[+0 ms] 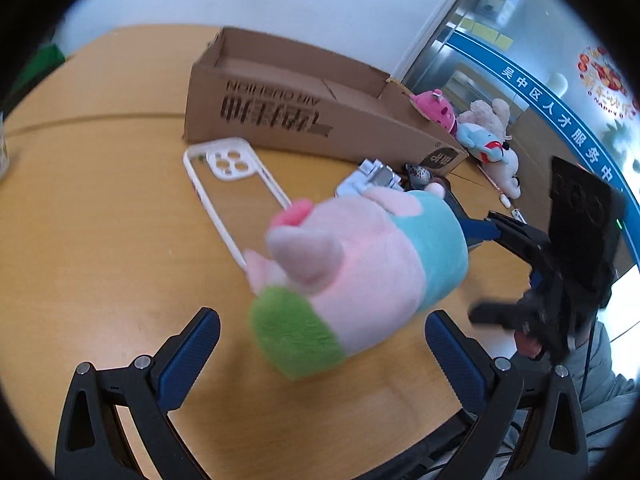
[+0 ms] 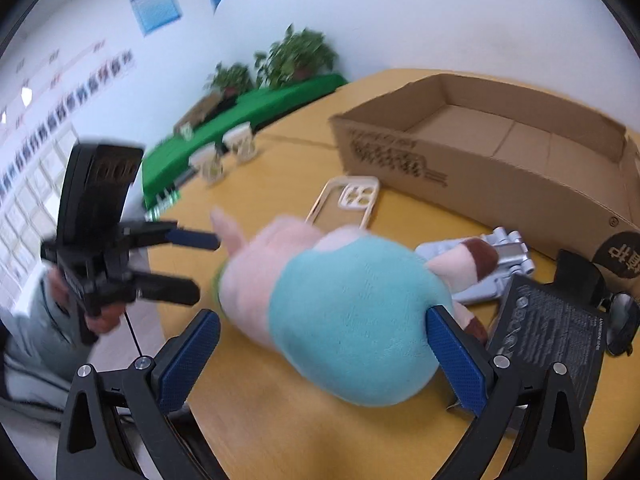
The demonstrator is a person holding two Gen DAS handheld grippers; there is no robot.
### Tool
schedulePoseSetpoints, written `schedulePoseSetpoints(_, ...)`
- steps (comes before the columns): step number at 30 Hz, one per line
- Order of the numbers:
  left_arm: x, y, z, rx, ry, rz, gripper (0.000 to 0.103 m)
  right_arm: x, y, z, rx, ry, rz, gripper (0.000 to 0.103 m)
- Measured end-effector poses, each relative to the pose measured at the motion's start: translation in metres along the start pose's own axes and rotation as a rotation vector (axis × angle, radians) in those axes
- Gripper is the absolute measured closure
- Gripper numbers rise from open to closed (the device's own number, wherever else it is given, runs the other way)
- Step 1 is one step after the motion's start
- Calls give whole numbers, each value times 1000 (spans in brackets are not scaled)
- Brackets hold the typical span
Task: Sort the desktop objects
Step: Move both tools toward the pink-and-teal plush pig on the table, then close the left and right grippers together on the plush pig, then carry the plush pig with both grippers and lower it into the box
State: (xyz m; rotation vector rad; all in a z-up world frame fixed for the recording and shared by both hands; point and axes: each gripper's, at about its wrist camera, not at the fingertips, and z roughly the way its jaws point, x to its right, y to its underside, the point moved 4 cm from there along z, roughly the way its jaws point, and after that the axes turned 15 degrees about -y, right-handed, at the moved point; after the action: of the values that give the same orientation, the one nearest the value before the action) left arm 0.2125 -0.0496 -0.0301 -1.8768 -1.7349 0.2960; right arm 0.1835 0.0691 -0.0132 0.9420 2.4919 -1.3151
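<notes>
A plush toy (image 1: 360, 264), pink with a teal rear and a green end, lies blurred on the wooden table (image 1: 100, 240). My left gripper (image 1: 322, 324) is open, and the toy's green end sits just ahead between its blue pads. My right gripper (image 2: 323, 320) is open around the plush toy's (image 2: 352, 320) teal rear, its right pad touching the fabric. In the left wrist view the right gripper (image 1: 482, 272) comes in from the right; in the right wrist view the left gripper (image 2: 200, 268) stands open at the left. An open cardboard box (image 1: 304, 92) stands behind.
A clear white-rimmed phone case (image 1: 236, 184) and a silver metal stand (image 2: 504, 252) lie in front of the cardboard box (image 2: 500, 160). A black labelled adapter (image 2: 548, 332) is at my right. Several plush toys (image 1: 480, 136) sit beyond the box. Cups (image 2: 240, 144) stand far off.
</notes>
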Motion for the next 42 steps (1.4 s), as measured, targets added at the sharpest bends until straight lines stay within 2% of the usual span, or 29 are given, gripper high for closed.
schedulePoseSetpoints(2, -2, 5, 4, -11, 14, -9, 2, -24, 10, 2, -23, -39, -82, 0)
schedulePoseSetpoints(4, -1, 5, 6, -3, 20, -12, 2, -32, 15, -6, 0, -71, -85, 0)
schedulePoseSetpoints(6, -3, 2, 7, 11, 42, -17, 2, -22, 20, -10, 27, 12, -58, 0)
schedulePoseSetpoints(8, -5, -3, 11, 10, 59, -18, 4, -7, 26, -7, 19, 52, -8, 0)
schedulePoseSetpoints(11, -5, -3, 17, -3, 97, -12, 11, 2, 39, 10, -12, 36, 73, 0)
schedulePoseSetpoints(13, -1, -3, 17, -2, 113, 3, 18, -5, 44, 26, -25, 19, 72, 2)
schedulePoseSetpoints(15, 4, -4, 13, 11, 104, 21, 22, -8, 43, 36, -16, 77, 64, 2)
schedulePoseSetpoints(17, 7, -8, 7, 34, 90, 33, 27, -9, 41, 38, 0, 127, 64, 9)
schedulePoseSetpoints(18, 9, -12, 3, 52, 92, 37, 30, -8, 39, 33, 16, 135, 72, 14)
schedulePoseSetpoints(20, 16, -23, -9, 96, 102, 54, 33, -7, 33, 21, 58, 142, 79, 16)
schedulePoseSetpoints(23, 33, -52, -30, 182, 110, 99, 33, -12, 10, -16, 130, 198, 40, 19)
schedulePoseSetpoints(27, 59, -107, -66, 326, 142, 173, 33, -22, -28, -67, 227, 297, -30, 20)
schedulePoseSetpoints(29, 71, -137, -86, 405, 139, 212, 33, -24, -55, -97, 287, 338, -57, 20)
schedulePoseSetpoints(34, 89, -199, -127, 555, 129, 279, 33, -29, -115, -140, 414, 422, -138, 20)
schedulePoseSetpoints(38, 92, -246, -140, 611, 111, 304, 33, -22, -157, -160, 475, 439, -170, 20)
schedulePoseSetpoints(39, 91, -257, -139, 618, 110, 307, 33, -17, -179, -144, 478, 441, -176, 20)
schedulePoseSetpoints(42, 83, -291, -134, 627, 106, 303, 33, 3, -215, -139, 484, 448, -197, 20)
